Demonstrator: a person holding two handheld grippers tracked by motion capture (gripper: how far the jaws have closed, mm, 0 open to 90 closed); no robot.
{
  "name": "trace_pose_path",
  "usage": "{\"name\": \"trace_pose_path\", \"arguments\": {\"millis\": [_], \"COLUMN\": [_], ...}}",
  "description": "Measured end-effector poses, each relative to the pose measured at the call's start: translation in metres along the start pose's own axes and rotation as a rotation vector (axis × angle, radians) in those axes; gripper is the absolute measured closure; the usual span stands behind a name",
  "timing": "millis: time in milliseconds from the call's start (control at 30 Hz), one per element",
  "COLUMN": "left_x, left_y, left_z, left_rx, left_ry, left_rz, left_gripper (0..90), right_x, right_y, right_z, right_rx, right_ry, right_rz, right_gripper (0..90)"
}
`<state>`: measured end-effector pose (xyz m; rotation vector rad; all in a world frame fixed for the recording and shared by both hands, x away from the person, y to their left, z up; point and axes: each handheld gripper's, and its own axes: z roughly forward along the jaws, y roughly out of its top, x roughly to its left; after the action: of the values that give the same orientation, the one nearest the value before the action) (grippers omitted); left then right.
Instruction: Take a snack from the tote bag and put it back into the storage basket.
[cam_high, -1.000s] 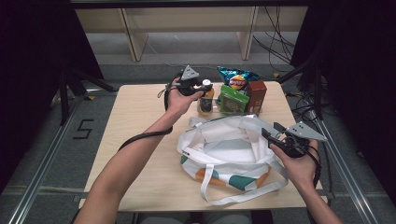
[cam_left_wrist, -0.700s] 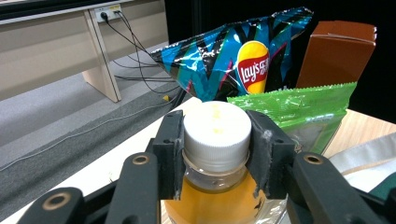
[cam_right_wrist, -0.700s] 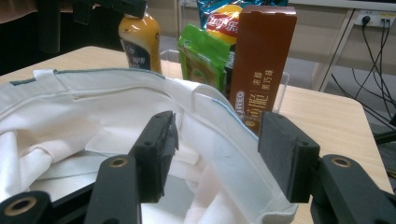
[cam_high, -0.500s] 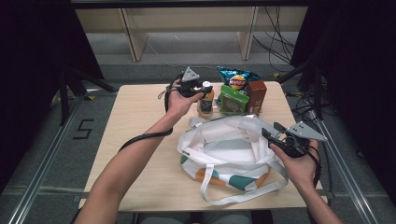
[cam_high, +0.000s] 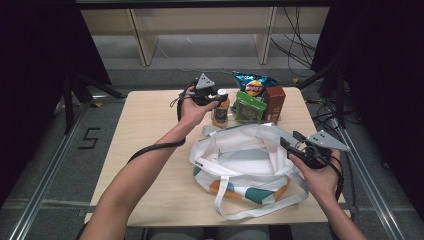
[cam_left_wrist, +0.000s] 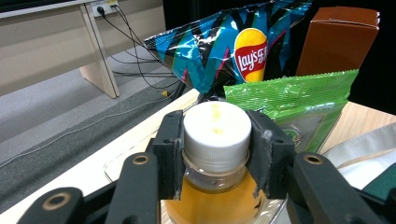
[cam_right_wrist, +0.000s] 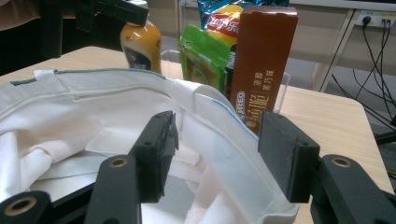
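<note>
High view: the left gripper (cam_high: 216, 96) grips the juice bottle (cam_high: 220, 111) at the bench's far side; the tote bag (cam_high: 245, 160) lies near.

Left gripper view: jaws pinch the white cap (cam_left_wrist: 215, 133); lift straight up.

Right gripper view: the right gripper (cam_right_wrist: 217, 156) has its jaws spread astride the bag rim (cam_right_wrist: 219, 122); close them to hold the mouth open.

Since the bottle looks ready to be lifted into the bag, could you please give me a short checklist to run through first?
1. Left gripper clamped on the bottle just at its white cap: ok.
2. Bottle upright: ok.
3. Bag mouth open: ok.
4. Right gripper astride the bag's rim, jaws apart, rim not pinched: not ok.
5. Chip bag, green pouch and brown box clear of the bottle: cannot tell.
</note>
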<state>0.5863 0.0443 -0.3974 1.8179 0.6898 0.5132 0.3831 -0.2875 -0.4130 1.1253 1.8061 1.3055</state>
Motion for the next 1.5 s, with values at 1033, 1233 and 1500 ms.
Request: {"name": "trace_pose_path", "arguments": {"millis": [1033,1233,1500], "left_x": [0.001,0.003,0.001], "left_y": [-0.011,-0.011,-0.010], "left_z": [0.004,0.003,0.003], "left_rx": [0.025,0.029,0.041], "left_ry": [0.002,0.003,-0.005], "left_rz": [-0.024,-0.032,-0.039], "left_gripper": [58.4,57.8,47.8], "right_x": [0.003,0.003,0.001], "right_y": [0.000,0.000,0.000], "right_z": [-0.001,-0.001,0.000], "right_rx": [0.018,0.019,0.024], "right_ry": [0.001,0.001,0.011], "right_rz": [0.025,0.023,0.000], "right_gripper": [46.4,46.4,46.2]}}
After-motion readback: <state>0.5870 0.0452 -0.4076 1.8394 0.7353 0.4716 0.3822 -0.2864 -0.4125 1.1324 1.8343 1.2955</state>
